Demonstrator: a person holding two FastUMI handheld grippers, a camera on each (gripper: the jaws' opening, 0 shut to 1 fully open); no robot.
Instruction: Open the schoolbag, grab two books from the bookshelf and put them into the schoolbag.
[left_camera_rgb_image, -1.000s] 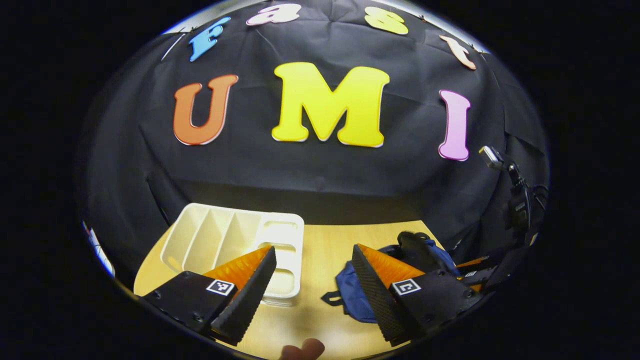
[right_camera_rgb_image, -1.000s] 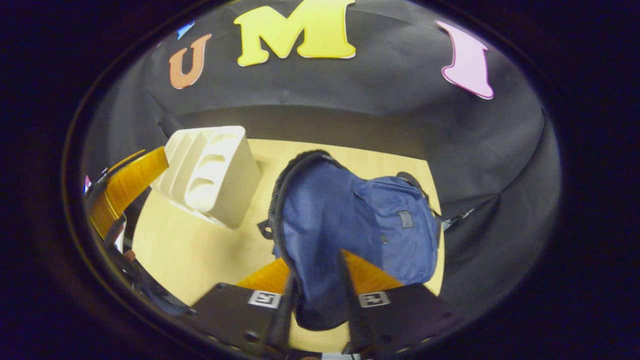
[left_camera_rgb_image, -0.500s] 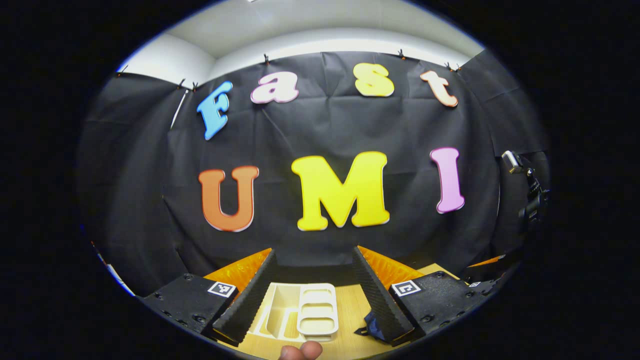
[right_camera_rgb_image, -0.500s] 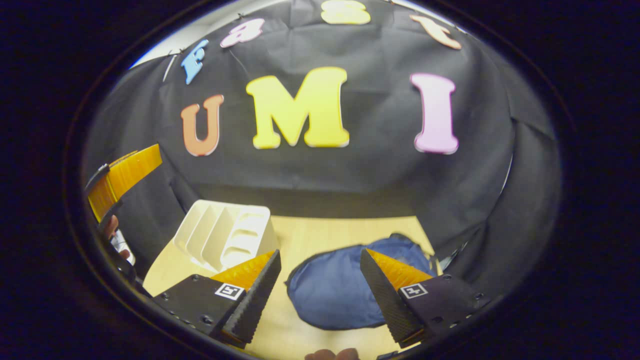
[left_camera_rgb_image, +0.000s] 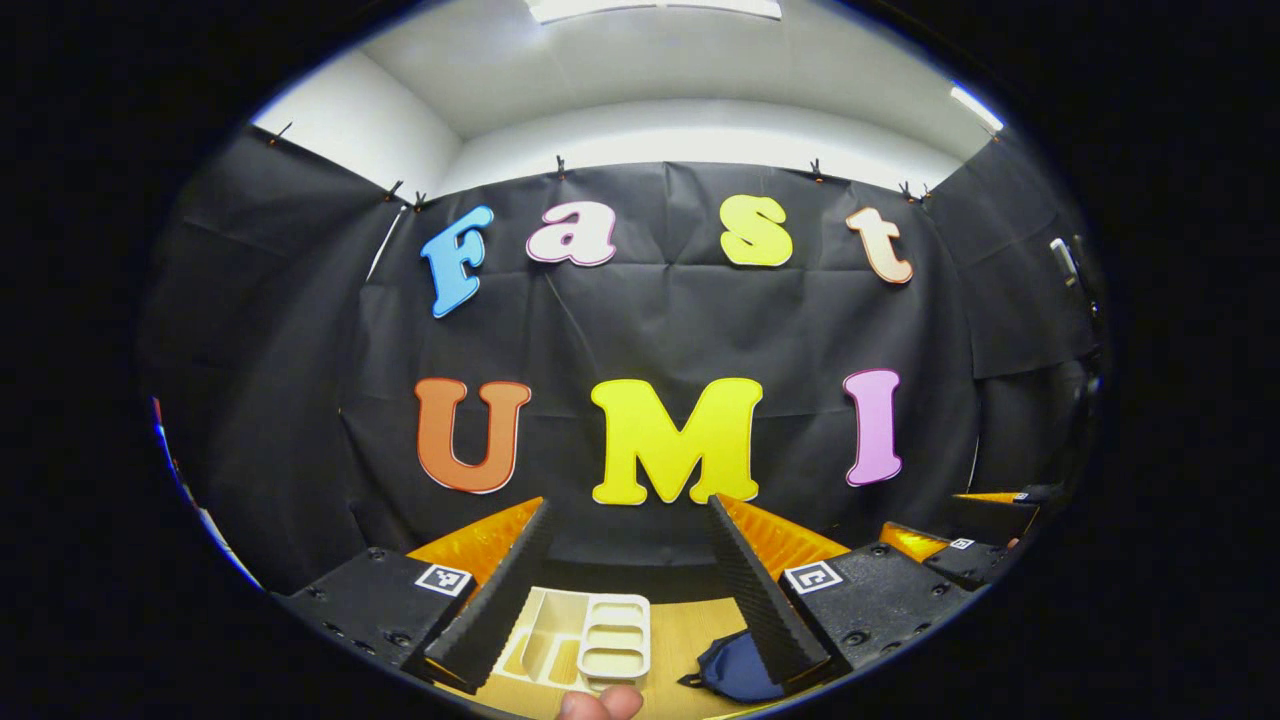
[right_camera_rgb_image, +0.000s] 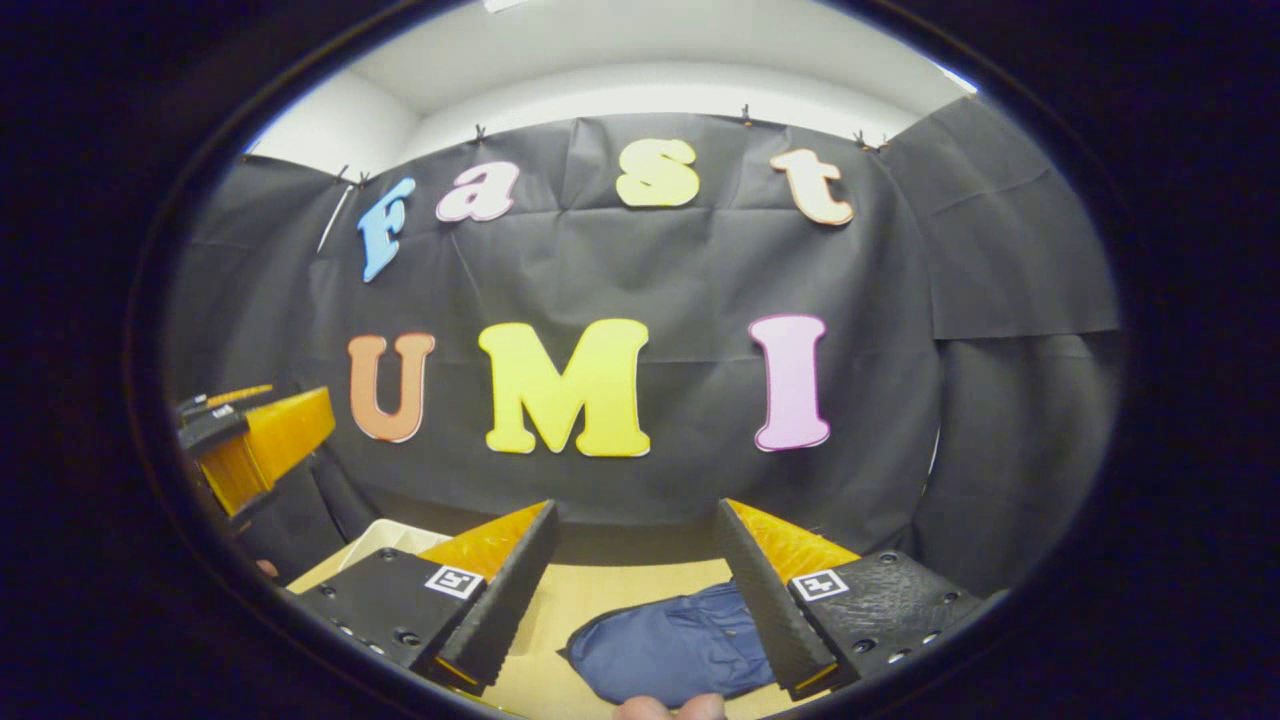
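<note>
- The table (right_camera_rgb_image: 600, 590) is pale wood with a smooth, flat top; it lies low ahead of both grippers, well below them.
- The schoolbag (right_camera_rgb_image: 670, 650) is soft blue cloth, slumped flat on the table, low between the right gripper (right_camera_rgb_image: 635, 590) fingers and well clear of them. From the left gripper (left_camera_rgb_image: 630, 580) it sits low and off to the right, partly behind that gripper's right finger.
- The bookshelf (left_camera_rgb_image: 585, 645) is a cream plastic rack with rounded dividers and slots, lying on the table low between the left gripper's fingers. No books can be made out in its slots.
- Both grippers stand spread wide, with nothing between their ridged, wedge-shaped fingers. The left gripper also appears at the left edge of the right gripper view.
- A fingertip (left_camera_rgb_image: 600, 703) of the holding hand peeks in at the bottom of the left gripper view.
- Risk, as I judge it: the limp cloth may fold under a descending gripper, hiding the opening. I cannot tell whether the bag is open or closed.
- Risk: the light rack could slide or tip on the smooth tabletop if a finger knocks its rim.
</note>
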